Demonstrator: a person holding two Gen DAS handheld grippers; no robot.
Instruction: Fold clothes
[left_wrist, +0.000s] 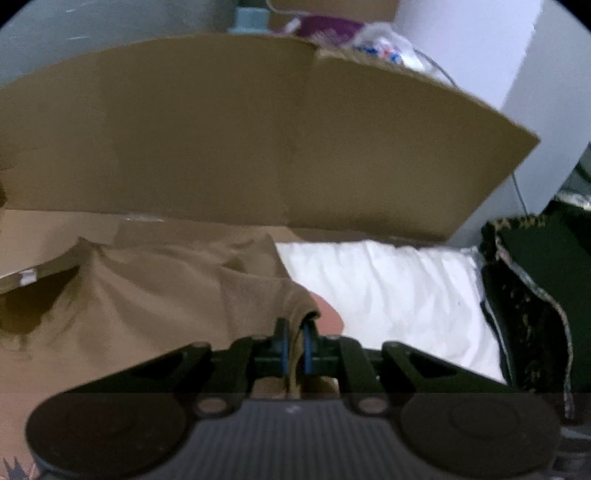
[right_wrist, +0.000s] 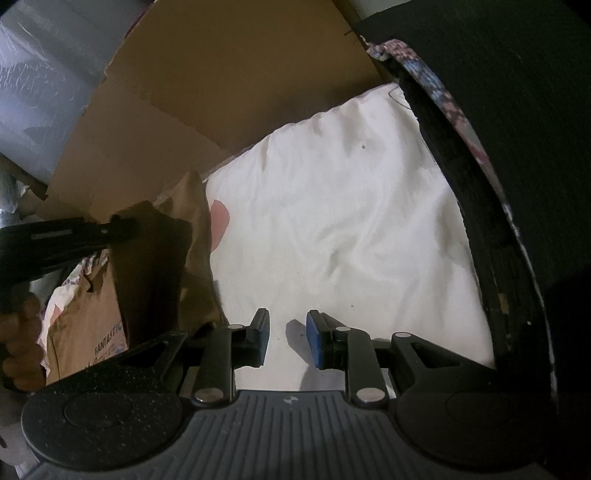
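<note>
Cardboard sheets (left_wrist: 258, 129) are propped behind a white pillow (right_wrist: 332, 221), with a dark patterned cloth (right_wrist: 480, 110) lying at its far side. A tan shirt (left_wrist: 147, 295) is spread beside the pillow, and one edge of it is pinched between the closed fingers of the left gripper (left_wrist: 295, 345). The right gripper (right_wrist: 287, 339) is held over the pillow, its fingers parted with nothing between them.

Under my tools a white sheet (right_wrist: 332, 221) covers the bed, with the tan shirt (left_wrist: 147, 302) and flattened cardboard (left_wrist: 55, 236) lying on it.
</note>
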